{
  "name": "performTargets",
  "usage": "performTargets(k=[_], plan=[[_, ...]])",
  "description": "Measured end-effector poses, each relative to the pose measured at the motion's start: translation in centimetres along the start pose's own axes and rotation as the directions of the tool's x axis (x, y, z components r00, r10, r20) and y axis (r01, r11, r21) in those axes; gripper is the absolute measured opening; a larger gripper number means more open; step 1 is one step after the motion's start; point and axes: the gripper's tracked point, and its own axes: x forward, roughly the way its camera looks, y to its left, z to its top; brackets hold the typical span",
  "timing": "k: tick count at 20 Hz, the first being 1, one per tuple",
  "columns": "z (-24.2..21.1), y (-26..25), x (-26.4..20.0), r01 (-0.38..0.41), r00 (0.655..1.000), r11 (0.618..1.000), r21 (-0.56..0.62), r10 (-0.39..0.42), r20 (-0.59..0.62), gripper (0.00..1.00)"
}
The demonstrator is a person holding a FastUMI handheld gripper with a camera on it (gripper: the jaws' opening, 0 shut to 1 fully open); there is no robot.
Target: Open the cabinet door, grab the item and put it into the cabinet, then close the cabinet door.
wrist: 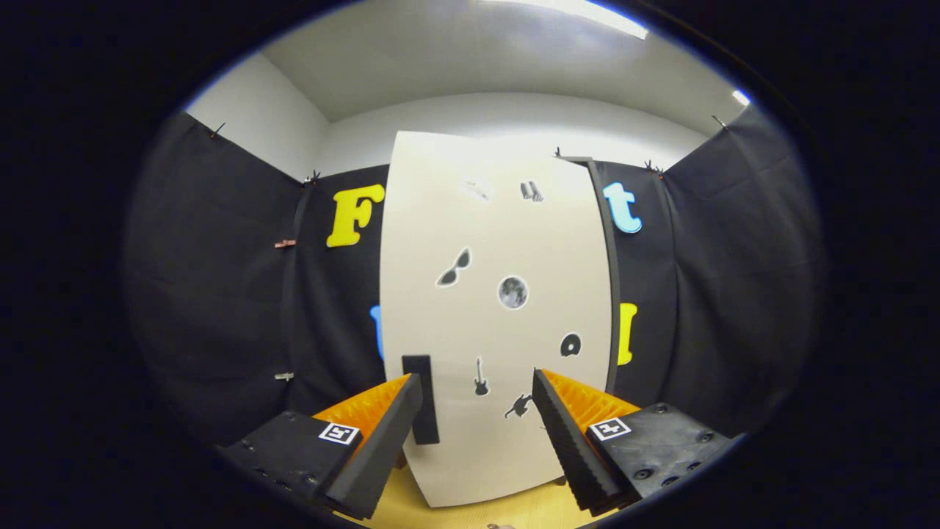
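Gripper (477, 400) jaws released, empty. Cabinet door (499, 316) stands shut at 12 o'clock, just ahead. Its handle (421, 399), long axis vertical, lies at 9 o'clock, beside the left finger. Item unsighted.

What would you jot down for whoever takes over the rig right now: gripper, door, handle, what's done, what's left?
Gripper: fingers spread open, holding nothing, pointed at the cabinet door.
Door: white, with small stickers, standing just ahead of the fingers. It looks shut or close to it; I cannot tell for sure.
Handle: dark upright bar low on the door, beside the left finger, not between the two fingers.
Done: nothing that can be seen.
Left: line up on the handle, pull the door open, fetch the item, put it inside, close the door.
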Motion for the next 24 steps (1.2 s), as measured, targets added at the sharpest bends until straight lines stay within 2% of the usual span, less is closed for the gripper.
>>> performTargets(k=[2, 5, 8, 13, 18, 24], plan=[[-0.2, -1.5, -0.6, 0.048, 0.999, 0.999, 0.025, -0.048, 0.0, 0.98], [-1.0, -3.1, -1.2, 0.066, 0.997, 0.998, 0.008, -0.066, -0.026, 0.98], [-1.3, -2.6, -1.6, 0.022, 0.999, 0.999, 0.036, -0.021, -0.049, 0.98], [-2.1, -2.7, -1.4, 0.007, 0.997, 0.998, -0.054, -0.011, -0.082, 0.98], [-3.0, -0.8, -0.1, -0.04, 0.994, 0.996, -0.076, 0.032, -0.105, 0.98], [-3.2, -0.2, 0.2, -0.05, 0.993, 0.995, -0.082, 0.041, -0.109, 0.98]])
